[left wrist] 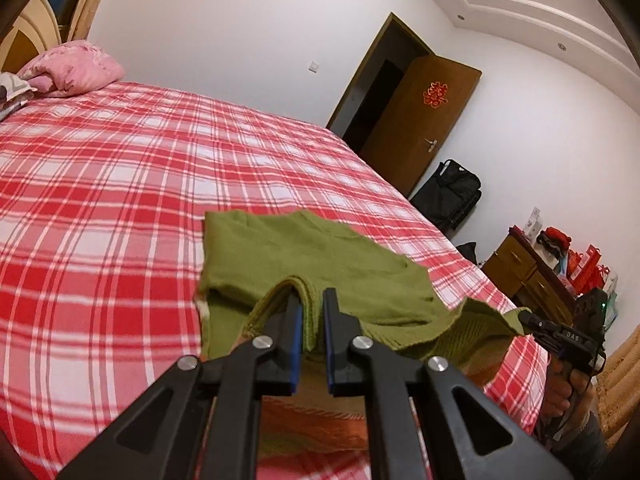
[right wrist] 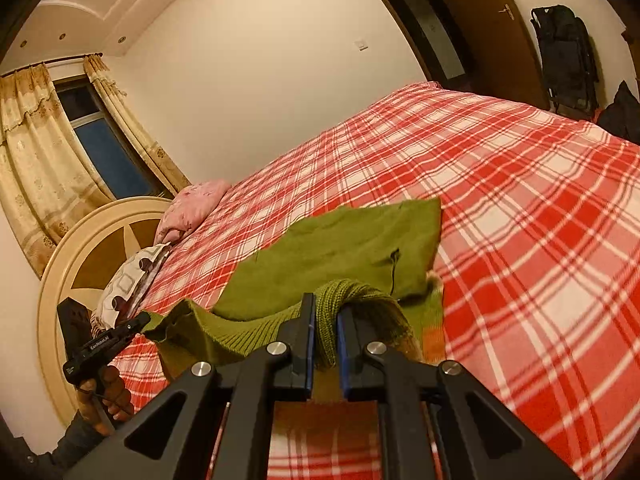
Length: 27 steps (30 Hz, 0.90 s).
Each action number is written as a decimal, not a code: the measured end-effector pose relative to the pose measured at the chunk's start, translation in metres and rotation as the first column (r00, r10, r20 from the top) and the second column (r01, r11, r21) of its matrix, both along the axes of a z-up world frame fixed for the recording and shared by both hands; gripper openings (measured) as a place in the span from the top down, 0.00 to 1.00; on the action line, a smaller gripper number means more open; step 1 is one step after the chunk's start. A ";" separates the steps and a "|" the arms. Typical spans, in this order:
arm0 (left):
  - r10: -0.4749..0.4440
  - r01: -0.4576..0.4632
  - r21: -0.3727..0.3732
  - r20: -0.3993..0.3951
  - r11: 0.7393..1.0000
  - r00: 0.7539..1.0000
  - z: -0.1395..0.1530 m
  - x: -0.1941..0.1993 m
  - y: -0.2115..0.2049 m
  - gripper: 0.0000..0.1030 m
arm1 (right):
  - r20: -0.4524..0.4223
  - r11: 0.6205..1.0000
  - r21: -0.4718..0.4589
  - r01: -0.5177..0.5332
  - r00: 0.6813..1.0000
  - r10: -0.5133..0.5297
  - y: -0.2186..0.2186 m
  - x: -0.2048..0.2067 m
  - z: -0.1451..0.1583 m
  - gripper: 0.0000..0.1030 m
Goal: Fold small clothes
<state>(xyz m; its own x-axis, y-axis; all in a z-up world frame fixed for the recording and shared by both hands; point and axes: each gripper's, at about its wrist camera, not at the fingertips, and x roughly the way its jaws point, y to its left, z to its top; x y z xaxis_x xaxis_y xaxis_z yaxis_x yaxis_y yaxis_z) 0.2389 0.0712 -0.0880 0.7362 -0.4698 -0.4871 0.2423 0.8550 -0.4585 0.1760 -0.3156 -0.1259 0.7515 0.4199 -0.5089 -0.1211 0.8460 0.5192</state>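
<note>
- The green knit garment lies partly on the red plaid bed, near its edge on the person's side; its far half is flat on the cover, while its near ribbed hem is lifted off the bed.
- The left claw is clenched on one bunched corner of that hem; the right claw is clenched on the other, the hem sagging between the two.
- Judged from this, a fold is under way: the near half is raised, apparently to go over the flat half, and is not yet laid down. Smoothing and any further fold remain.
- An orange-striped layer shows beneath the garment; I cannot tell whether it belongs to it.
- Writing: in the right wrist view the left claw's body reads roughly "CanRobot.AI", and the right claw's body in the left view shows "DAS".
- Beyond the bed, the brown door carries a red paper emblem.
</note>
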 end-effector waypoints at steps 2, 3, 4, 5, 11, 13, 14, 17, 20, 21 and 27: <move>0.005 -0.005 0.006 0.003 1.000 1.000 0.003 0.012 -0.001 0.91 | 0.001 1.000 -0.007 0.003 1.000 -0.003 -0.001 0.011 0.001 0.92; 0.008 -0.009 0.012 0.004 1.000 1.000 0.005 0.018 -0.002 0.91 | 0.002 1.000 -0.011 0.004 1.000 -0.004 -0.001 0.017 0.003 0.92; 0.010 -0.010 0.015 0.007 1.000 1.000 0.006 0.026 -0.003 0.91 | 0.003 1.000 -0.013 0.005 1.000 -0.005 -0.002 0.024 0.005 0.92; 0.011 -0.011 0.019 0.008 1.000 1.000 0.008 0.032 -0.005 0.91 | 0.004 1.000 -0.015 0.006 1.000 -0.006 -0.002 0.032 0.007 0.92; 0.022 -0.022 0.045 0.009 0.999 1.000 0.013 0.079 -0.011 0.91 | 0.010 0.999 -0.029 0.019 1.000 -0.019 -0.004 0.080 0.015 0.92; 0.027 -0.027 0.059 -0.001 0.998 1.000 0.010 0.099 -0.013 0.91 | 0.006 0.999 -0.034 0.026 1.000 -0.026 -0.006 0.097 0.015 0.92; 0.028 -0.027 0.064 -0.006 0.998 1.000 0.008 0.107 -0.014 0.91 | -0.001 0.999 -0.031 0.030 1.000 -0.030 -0.008 0.107 0.013 0.92; 0.032 -0.029 0.080 -0.033 0.996 0.999 -0.002 0.136 -0.017 0.91 | -0.028 0.999 -0.035 0.041 0.999 -0.042 -0.010 0.138 0.005 0.92; 0.041 -0.035 0.087 -0.064 0.996 0.997 -0.017 0.160 -0.018 0.91 | -0.058 0.998 -0.051 0.047 0.997 -0.050 -0.010 0.171 -0.008 0.92; 0.045 -0.039 0.085 -0.076 0.996 0.996 -0.022 0.167 -0.018 0.91 | -0.067 0.997 -0.055 0.048 0.996 -0.052 -0.010 0.179 -0.012 0.92; 0.065 -0.049 0.105 -0.150 0.993 0.987 -0.060 0.210 -0.019 0.91 | -0.140 0.993 -0.105 0.061 0.987 -0.076 -0.006 0.240 -0.052 0.92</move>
